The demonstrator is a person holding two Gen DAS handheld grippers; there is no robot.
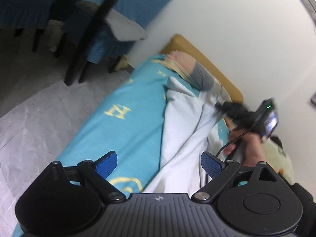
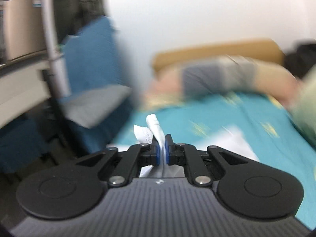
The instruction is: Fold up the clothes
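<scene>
up close, the right gripper (image 2: 162,150) was clenched on a bunched fold of the white garment (image 2: 156,126), the cloth sticking up between its blue pads (image 2: 158,151). the left gripper (image 1: 158,163) hung with its jaws spread wide and nothing between them, above the same white garment (image 1: 183,122), which lay rumpled across the teal bedsheet (image 1: 122,122) with its yellow print. farther along, a blurred pile of grey and pink clothes (image 2: 217,77) sat near the tan headboard (image 2: 217,49), and blue-covered chairs (image 1: 142,4) stood beyond against the white wall (image 1: 237,19).
</scene>
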